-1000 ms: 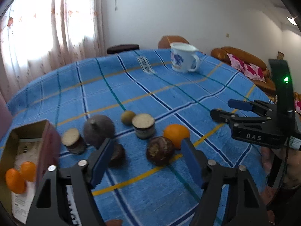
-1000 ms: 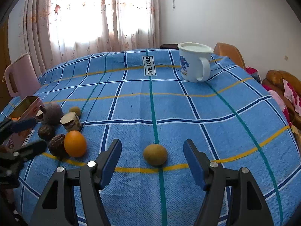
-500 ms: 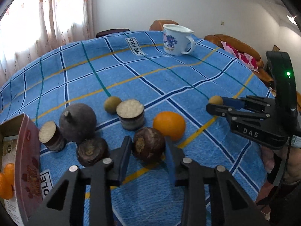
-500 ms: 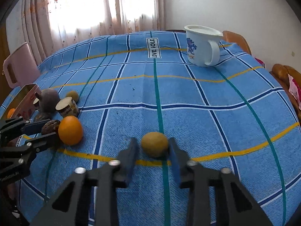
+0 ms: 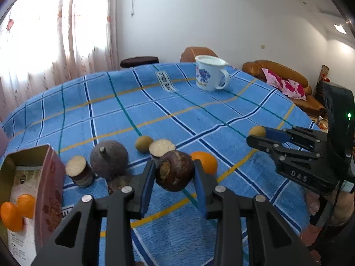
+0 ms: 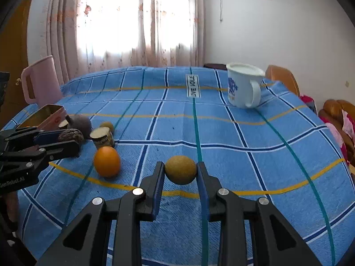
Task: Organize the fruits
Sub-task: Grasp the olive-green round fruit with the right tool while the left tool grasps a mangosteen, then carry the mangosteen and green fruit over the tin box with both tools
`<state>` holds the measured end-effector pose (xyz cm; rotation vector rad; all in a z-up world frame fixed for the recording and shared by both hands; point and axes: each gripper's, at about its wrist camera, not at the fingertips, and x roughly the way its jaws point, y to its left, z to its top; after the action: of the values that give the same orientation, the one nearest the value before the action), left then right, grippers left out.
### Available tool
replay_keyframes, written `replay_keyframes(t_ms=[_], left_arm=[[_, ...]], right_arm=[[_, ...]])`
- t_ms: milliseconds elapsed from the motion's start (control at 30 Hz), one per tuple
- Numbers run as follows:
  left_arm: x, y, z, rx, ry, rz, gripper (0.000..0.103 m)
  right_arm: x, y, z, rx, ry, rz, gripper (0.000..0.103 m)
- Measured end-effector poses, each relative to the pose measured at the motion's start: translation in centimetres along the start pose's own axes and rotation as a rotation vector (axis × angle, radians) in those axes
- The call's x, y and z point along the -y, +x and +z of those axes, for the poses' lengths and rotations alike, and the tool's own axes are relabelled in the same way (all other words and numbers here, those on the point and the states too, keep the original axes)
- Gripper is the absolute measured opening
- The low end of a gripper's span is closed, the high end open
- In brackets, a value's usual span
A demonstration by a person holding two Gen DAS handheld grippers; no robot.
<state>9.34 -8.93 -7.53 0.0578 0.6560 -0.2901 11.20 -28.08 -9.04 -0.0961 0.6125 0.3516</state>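
My left gripper (image 5: pixel 174 174) is shut on a dark brown round fruit (image 5: pixel 174 174) and holds it above the blue checked cloth. My right gripper (image 6: pixel 180 170) is shut on a small tan round fruit (image 6: pixel 180 170), lifted off the cloth. An orange (image 5: pixel 205 161) lies just right of the left gripper; it also shows in the right wrist view (image 6: pixel 107 161). A dark purple fruit (image 5: pixel 109 158), two cut stubs (image 5: pixel 77 173) (image 5: pixel 161 147) and a second tan fruit (image 5: pixel 143 143) lie behind. A gold tin box (image 5: pixel 42 177) at left holds two small oranges (image 5: pixel 15 210).
A white mug (image 6: pixel 244 88) with a blue print stands at the far right of the table. A pink chair (image 6: pixel 38 82) stands at the far left edge. A brown sofa (image 5: pixel 281 77) stands beyond the table. Another dark fruit (image 5: pixel 119 180) lies under the left gripper.
Both grippers closed from wide open onto their fruits and lifted them off the cloth: the left on the dark brown fruit, the right on the tan fruit.
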Motion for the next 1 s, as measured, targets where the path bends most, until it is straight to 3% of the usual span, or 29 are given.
replay_keyframes(t_ms=[33, 667, 1000], left_arm=[[0.0, -0.2, 0.0, 0.009, 0.003, 0.011, 0.024], [-0.5, -1.2, 0.0, 0.05, -0.02, -0.002, 0.023], [-0.4, -2.4, -0.3, 0.098, -0.015, 0.026, 0.023]], right_arm=[[-0.1, -0.2, 0.0, 0.011, -0.004, 0.001, 0.03], [-0.3, -1.9, -0.2, 0.131, -0.007, 0.011, 0.03], [-2.6, -3.7, 0.8, 0.207, -0.042, 0.028, 0.03]])
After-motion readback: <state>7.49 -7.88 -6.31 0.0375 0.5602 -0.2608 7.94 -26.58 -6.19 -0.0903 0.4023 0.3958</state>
